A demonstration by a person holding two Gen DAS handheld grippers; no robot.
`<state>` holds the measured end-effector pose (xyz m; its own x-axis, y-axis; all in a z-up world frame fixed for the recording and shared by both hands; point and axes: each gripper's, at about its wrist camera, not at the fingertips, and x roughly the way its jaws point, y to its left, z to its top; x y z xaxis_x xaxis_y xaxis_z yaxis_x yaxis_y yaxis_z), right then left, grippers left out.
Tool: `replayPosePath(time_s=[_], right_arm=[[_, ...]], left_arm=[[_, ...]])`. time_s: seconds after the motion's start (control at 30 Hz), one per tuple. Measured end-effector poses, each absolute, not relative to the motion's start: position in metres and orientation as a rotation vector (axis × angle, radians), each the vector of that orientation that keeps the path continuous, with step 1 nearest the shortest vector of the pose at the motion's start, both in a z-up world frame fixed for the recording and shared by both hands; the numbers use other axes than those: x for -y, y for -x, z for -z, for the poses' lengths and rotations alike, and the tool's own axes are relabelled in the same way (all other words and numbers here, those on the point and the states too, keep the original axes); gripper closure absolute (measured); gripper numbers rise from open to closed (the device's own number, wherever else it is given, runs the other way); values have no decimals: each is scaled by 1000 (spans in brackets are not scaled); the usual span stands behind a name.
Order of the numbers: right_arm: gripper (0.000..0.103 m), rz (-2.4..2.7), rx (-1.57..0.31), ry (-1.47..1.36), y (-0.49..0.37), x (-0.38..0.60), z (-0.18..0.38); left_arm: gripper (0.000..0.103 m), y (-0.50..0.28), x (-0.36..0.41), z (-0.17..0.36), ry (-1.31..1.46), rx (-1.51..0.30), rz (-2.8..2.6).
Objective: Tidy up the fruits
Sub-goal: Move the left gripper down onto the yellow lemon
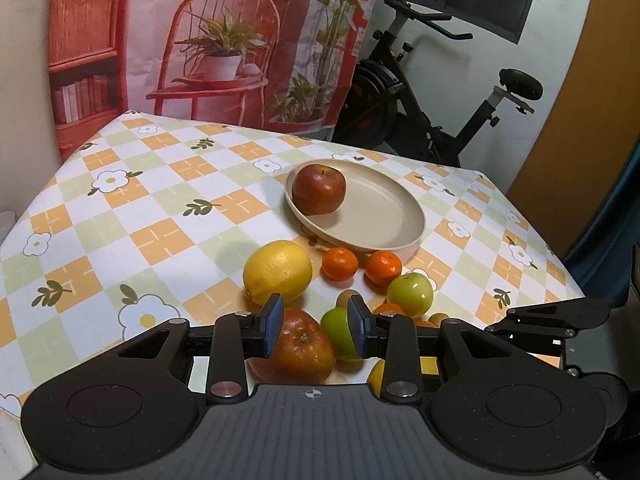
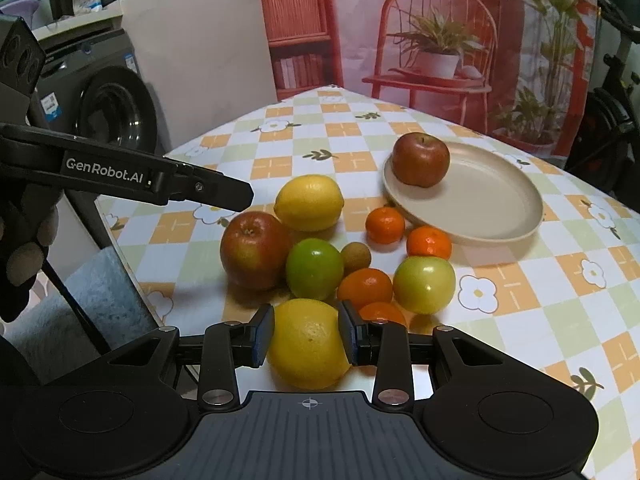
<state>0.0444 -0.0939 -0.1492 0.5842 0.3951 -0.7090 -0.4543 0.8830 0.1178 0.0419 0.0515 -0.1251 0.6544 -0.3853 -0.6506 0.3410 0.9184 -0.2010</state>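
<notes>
On the left, the left gripper (image 1: 316, 326) hangs low over the near edge of the fruit pile, its blue pads spread and holding nothing. Just ahead and below, partly between the pads, lies a red apple (image 1: 302, 346) with a green apple (image 1: 338, 334) touching its right side; a lemon (image 1: 278, 272) sits just beyond the left pad. The red apple looks like this gripper's likeliest pick, being round with its stem up, so no axis matters; only the green neighbour crowds the right pad.

Further right, the right gripper (image 2: 306, 338) has its pads on either side of a large yellow citrus (image 2: 308, 344), the closest fruit to it. They appear to touch its flanks, though I cannot tell whether they actually press it. Beyond it cluster a second green apple (image 2: 424, 284), several mandarins (image 2: 385, 225) and a small brown fruit (image 2: 356, 257).

Rightmost, on the checked counter (image 2: 580, 320), the beige plate (image 2: 500, 216) already holds one red apple (image 2: 420, 159) at its left rim. The plate lies ahead and to the right of both grippers, and the right one is nearer.
</notes>
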Motion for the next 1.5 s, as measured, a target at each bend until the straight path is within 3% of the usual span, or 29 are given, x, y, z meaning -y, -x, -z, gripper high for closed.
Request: replayPosePath(time_s=[0.53, 1.17, 1.5], right_arm=[[72, -483, -831, 17, -23, 121, 151], [72, -481, -844, -6, -21, 124, 157], [59, -474, -866, 24, -26, 118, 160]], left_arm=[[74, -40, -35, 135, 67, -818, 542], [74, -57, -29, 174, 199, -998, 663], [74, -61, -17, 171, 176, -987, 707]])
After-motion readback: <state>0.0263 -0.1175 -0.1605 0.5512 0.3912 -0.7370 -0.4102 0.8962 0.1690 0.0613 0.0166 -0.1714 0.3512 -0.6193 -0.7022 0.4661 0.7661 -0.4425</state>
